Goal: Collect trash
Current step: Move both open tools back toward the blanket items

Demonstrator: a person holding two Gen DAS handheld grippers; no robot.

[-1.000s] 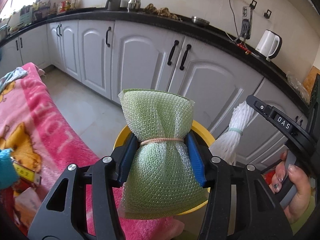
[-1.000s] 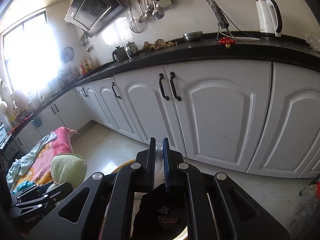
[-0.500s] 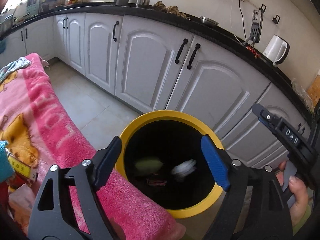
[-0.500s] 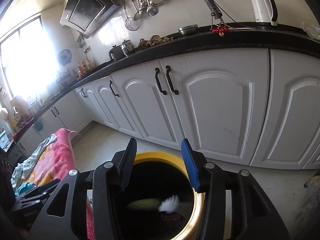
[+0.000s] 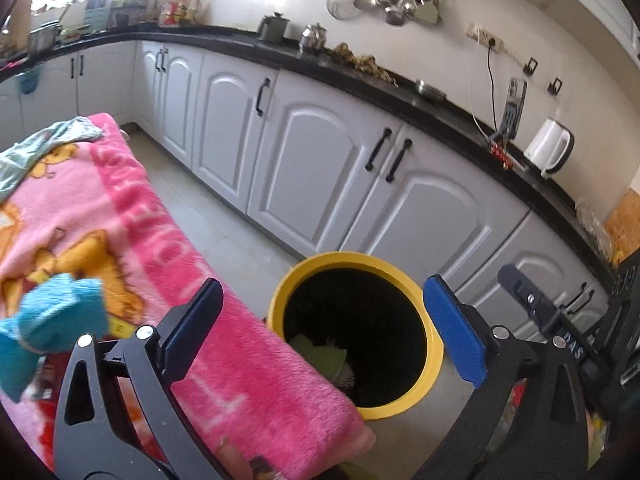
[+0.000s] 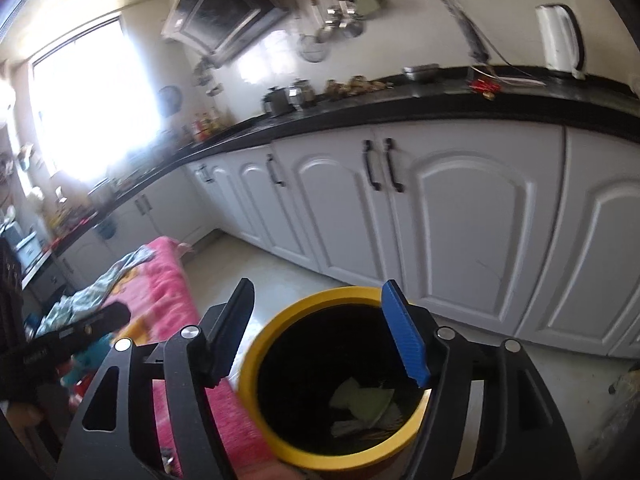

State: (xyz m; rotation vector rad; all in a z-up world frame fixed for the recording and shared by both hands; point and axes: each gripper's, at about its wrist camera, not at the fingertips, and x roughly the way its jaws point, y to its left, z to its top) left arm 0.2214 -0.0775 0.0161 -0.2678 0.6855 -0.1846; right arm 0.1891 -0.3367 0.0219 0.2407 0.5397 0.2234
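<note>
A yellow-rimmed trash bin (image 5: 434,354) with a black inside stands on the floor beside the pink-covered table; it also shows in the right wrist view (image 6: 260,344). The green foam net (image 5: 320,356) lies inside it, seen in the right wrist view (image 6: 360,398) with the white net (image 6: 352,426) beside it. My left gripper (image 5: 320,336) is open and empty above the bin's near left side. My right gripper (image 6: 320,332) is open and empty above the bin. The right gripper's body (image 5: 560,320) shows at the right of the left wrist view.
A pink cartoon blanket (image 5: 120,220) covers the table at the left, with a blue foam net (image 5: 52,320) and other small items on it. White kitchen cabinets (image 5: 320,168) under a black counter run behind the bin. A white kettle (image 5: 550,152) stands on the counter.
Both grippers opened and dropped the green net and the white net into the bin. Both then drew back and up, away from the bin.
</note>
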